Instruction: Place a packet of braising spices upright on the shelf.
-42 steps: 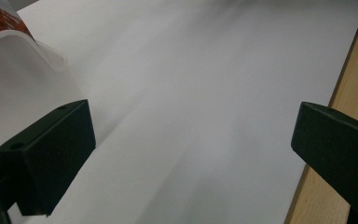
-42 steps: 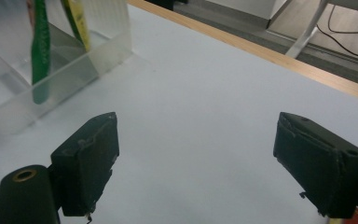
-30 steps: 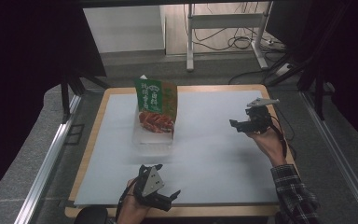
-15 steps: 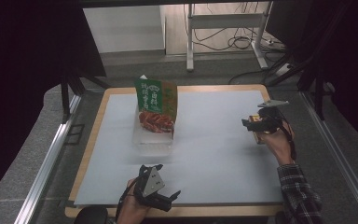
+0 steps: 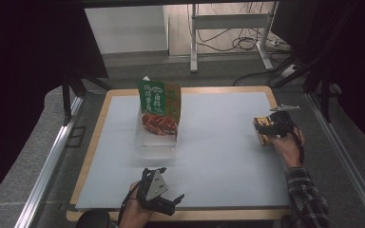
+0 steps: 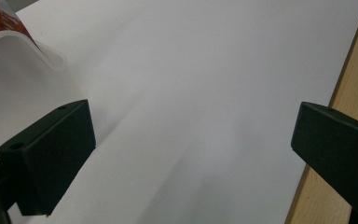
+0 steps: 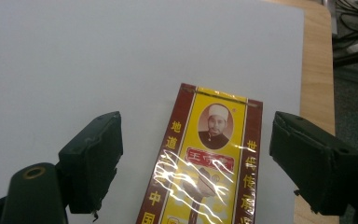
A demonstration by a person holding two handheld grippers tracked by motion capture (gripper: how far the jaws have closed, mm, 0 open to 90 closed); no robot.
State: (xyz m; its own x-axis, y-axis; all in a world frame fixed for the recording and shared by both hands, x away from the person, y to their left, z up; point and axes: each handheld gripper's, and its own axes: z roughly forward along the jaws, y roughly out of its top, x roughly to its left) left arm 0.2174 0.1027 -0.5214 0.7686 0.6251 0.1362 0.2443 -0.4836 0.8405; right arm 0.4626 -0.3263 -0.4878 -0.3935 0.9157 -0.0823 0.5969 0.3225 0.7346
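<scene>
1. Dim room beyond, cables trailing on the floor past the far edge; wooden table point(image 5: 91, 156) topped by a white sheet point(image 5: 218, 142) covering nearly all of it.
2. Toward the far left part of the sheet, well in from the corner: clear plastic tray point(image 5: 158, 142), with a green snack bag point(image 5: 160, 102) standing upright in it, red food printed on its front.
3. Near the right edge, about midway along: yellow-and-maroon packet point(image 7: 207, 172), wrapped in glossy film, lying flat on the sheet, portrait and Chinese lettering facing up.
4. At that same spot: right gripper point(image 7: 196, 161), jaws wide apart, one on each side of the packet, pads clear of its long edges.
5. At the near edge, left of centre: left gripper point(image 5: 168, 202), resting low in its hand, jaws spread wide over bare sheet, nothing between them.
</scene>
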